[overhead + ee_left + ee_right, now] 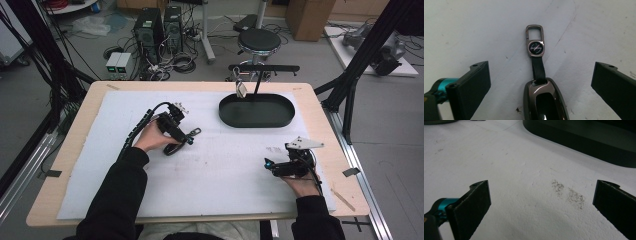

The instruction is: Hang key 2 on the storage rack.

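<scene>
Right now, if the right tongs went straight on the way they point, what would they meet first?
Probably the black oval tray: the right tongs stand open over the white mat, with the tray's wall ahead and slightly right. Depth is unclear; a low path would scrape the mat first.

Key fob: glossy, dark metallic-looking shell, smooth, bright reflections along its rim. Strap: matt black, looks like cloth or leather. Clasp: brushed grey metal with a glossy round black badge.

Mat: white, matt, foam-like, finely pitted, scuffed with grey speckled smudges. Table: pale wood edge, matt.

Tray: black, smooth, dull sheen.

Left gripper pads: matt black. Right gripper pads: grainier.
</scene>
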